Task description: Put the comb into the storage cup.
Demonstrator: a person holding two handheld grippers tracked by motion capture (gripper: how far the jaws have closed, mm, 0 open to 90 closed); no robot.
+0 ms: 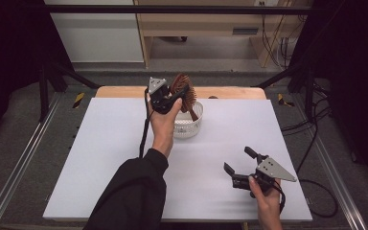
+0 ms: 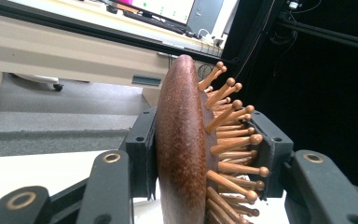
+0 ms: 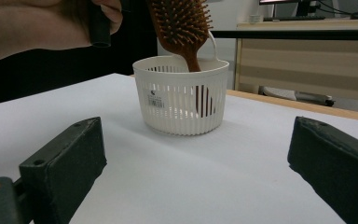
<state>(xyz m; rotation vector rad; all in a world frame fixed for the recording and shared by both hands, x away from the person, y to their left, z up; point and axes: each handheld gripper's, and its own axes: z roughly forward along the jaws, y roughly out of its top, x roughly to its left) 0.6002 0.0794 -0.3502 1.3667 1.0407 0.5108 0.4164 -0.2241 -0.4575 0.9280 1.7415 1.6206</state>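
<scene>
Right now my right gripper (image 1: 236,165) sits low near the close edge of the white table (image 1: 124,158), held level in my right hand (image 1: 267,197), jaws spread wide with nothing between them, pointing across the sheet toward the basket. Farther out, my left forearm in its black sleeve (image 1: 134,191) reaches up the table, and my left hand (image 1: 163,122) holds the left gripper (image 1: 181,96) raised over the white slatted basket (image 1: 191,125). Its jaws are about half closed, clamped across the head of the wooden hairbrush (image 2: 186,140), one pad on the smooth back and the other against the bristle pins. Below the gripper, the brush handle dips into the basket. A small label (image 3: 156,100) sticks to the basket wall; I cannot read its print.
</scene>
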